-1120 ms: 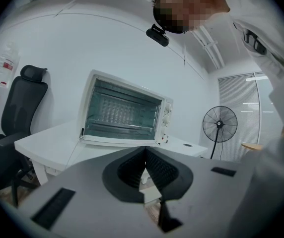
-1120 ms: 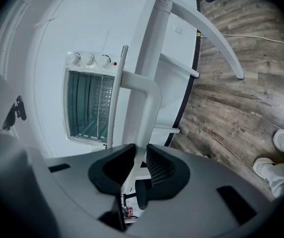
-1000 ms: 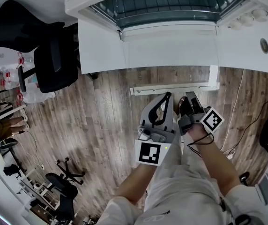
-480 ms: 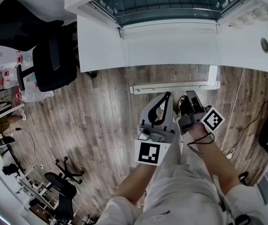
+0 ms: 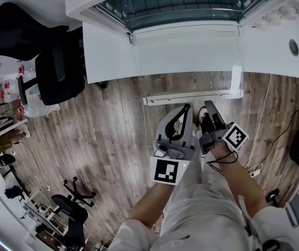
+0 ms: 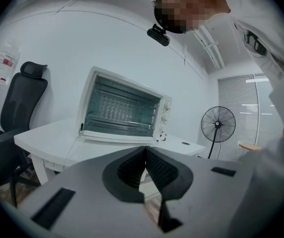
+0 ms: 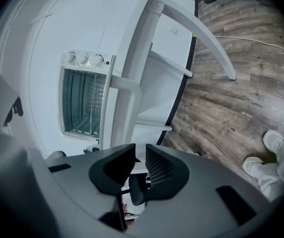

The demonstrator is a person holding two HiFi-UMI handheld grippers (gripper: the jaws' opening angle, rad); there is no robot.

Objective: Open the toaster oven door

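The white toaster oven (image 5: 181, 4) stands on the white table (image 5: 191, 51), its glass door shut. It also shows in the left gripper view as the toaster oven (image 6: 124, 108) and, turned sideways, in the right gripper view as the toaster oven (image 7: 82, 100). Both grippers hang low over the wooden floor, well short of the table. My left gripper (image 5: 185, 107) (image 6: 145, 150) is shut, tips touching, with nothing in it. On my right gripper (image 5: 208, 106) (image 7: 140, 150) the jaws are closing, a narrow gap remains, and nothing lies between them.
A black office chair (image 5: 55, 61) stands left of the table, and a pedestal fan (image 6: 218, 125) to its right. A white cable (image 5: 267, 114) trails over the floor. The oven's knobs (image 5: 275, 19) sit at its right end. The person's shoes (image 7: 273, 143) are on the floor.
The table and oven have slid slightly up and left in the head view. The right gripper has shifted a little; the left one has stayed put.
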